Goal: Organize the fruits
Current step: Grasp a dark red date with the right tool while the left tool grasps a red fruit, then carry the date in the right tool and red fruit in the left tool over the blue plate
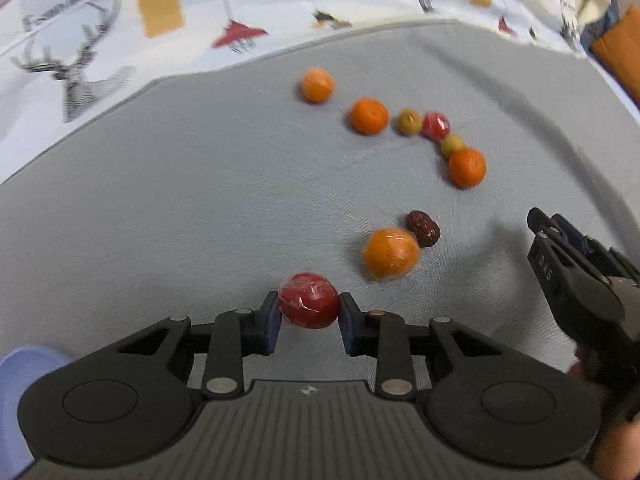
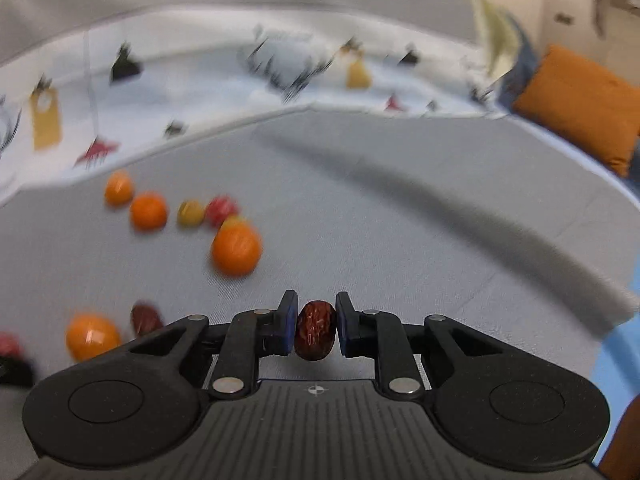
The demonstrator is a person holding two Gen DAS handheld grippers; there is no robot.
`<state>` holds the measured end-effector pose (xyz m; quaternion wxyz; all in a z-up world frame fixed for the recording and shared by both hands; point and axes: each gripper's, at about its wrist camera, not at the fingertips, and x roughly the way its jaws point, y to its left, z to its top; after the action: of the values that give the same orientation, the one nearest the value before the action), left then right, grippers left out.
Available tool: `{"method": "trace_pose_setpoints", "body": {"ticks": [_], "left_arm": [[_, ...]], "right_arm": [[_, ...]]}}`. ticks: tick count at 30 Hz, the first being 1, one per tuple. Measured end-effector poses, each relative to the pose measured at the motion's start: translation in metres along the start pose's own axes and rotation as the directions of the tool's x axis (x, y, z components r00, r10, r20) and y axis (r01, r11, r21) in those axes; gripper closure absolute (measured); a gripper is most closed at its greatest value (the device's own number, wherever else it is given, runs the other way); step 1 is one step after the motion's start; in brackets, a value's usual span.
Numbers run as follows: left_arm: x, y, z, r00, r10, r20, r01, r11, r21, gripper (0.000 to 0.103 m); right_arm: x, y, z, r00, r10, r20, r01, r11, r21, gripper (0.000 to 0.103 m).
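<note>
The left hand-held gripper [image 1: 309,309] is closed snugly on a shiny red fruit [image 1: 309,300]. The right hand-held gripper [image 2: 316,330] pinches a wrinkly brown date [image 2: 315,330] between its pads. Just past them on the grey table [image 1: 180,200] sit a wrapped orange [image 1: 391,253] and a second date [image 1: 423,228], touching. Farther off, more oranges, red and green fruits curve in a loose line [image 1: 436,136]. I think sorting has barely begun; most fruit is left mixed.

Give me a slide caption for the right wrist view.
Right tongs grip a red date above the grey mat, oranges scattered left.
</note>
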<state>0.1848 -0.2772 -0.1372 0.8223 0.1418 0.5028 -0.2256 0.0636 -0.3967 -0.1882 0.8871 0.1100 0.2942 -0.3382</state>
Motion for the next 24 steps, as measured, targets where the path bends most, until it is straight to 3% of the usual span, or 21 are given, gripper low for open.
{"method": "trace_pose_setpoints", "body": {"ticks": [6,10,17,24], "left_arm": [[-0.095,0.039,-0.029,0.997,0.054,0.046,-0.052,0.998,-0.044,0.069],[-0.162,0.066,-0.058,0.991,0.077,0.112,-0.068,0.994,-0.08,0.069],[-0.247,0.109,-0.12,0.98,0.104,0.168,-0.073,0.981,-0.182,0.069],[-0.294,0.126,-0.181,0.968,0.137,0.209,-0.086,0.968,-0.236,0.069]], "right_arm": [[-0.031,-0.004,0.011,0.998,0.01,0.059,-0.009,1.0,-0.009,0.082],[-0.111,-0.01,0.024,0.986,0.122,0.116,-0.124,0.992,0.004,0.082],[-0.267,0.004,0.002,0.894,0.425,0.141,-0.418,0.905,-0.078,0.082],[-0.351,0.03,-0.023,0.819,0.566,0.097,-0.545,0.819,-0.178,0.082]]}}
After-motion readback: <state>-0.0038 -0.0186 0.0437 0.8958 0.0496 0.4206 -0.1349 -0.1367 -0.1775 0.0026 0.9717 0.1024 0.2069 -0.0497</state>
